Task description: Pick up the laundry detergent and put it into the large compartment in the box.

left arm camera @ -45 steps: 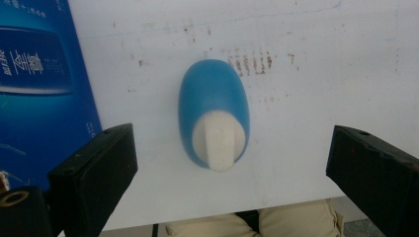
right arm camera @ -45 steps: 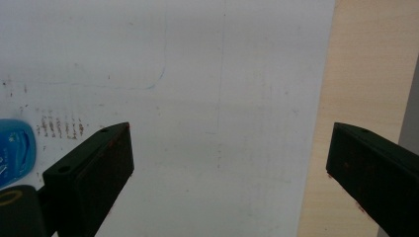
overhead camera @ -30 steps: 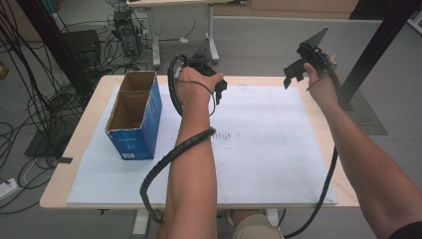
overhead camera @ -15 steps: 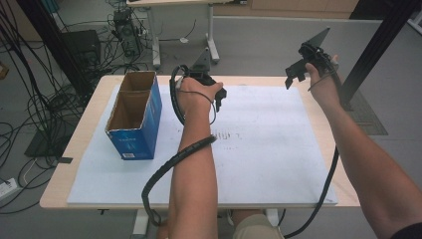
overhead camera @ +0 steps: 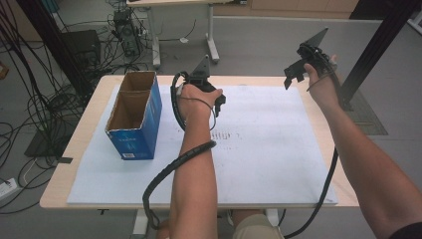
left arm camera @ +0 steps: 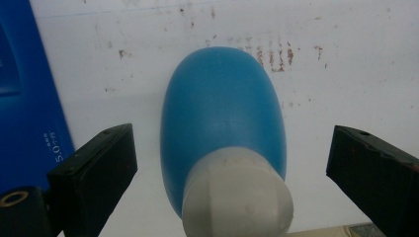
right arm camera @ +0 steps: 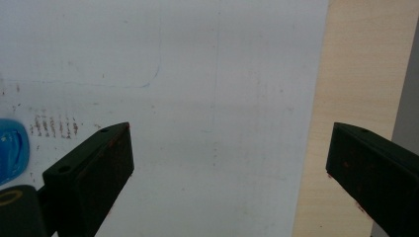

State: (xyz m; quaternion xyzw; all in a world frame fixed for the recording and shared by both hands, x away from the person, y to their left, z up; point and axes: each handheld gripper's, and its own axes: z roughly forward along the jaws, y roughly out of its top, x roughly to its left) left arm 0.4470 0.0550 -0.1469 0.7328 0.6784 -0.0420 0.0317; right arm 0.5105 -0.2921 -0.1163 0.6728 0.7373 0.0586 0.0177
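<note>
White sheeting (overhead camera: 268, 149) covers most of a pale wooden table (overhead camera: 84, 134) at the centre of the high view, with grey floor and tangled cables beyond in the upper left. An open blue cardboard box (overhead camera: 135, 117) stands on the left part of the sheet, empty as far as I can see into it.

Near the middle of the frame the person's left hand (overhead camera: 196, 99) holds the left gripper (left arm camera: 232, 163) low over the sheet, just right of the box. In the left gripper view its jaws are spread wide on either side of a blue bottle with a white cap (left arm camera: 225, 123), which lies on the sheet between them; neither jaw touches it.

Up at the right of the high view, the right gripper (overhead camera: 298, 69) hangs raised above the table's far right corner. In the right gripper view its jaws are parted, nothing between them, above the sheet's edge and bare wood.
</note>
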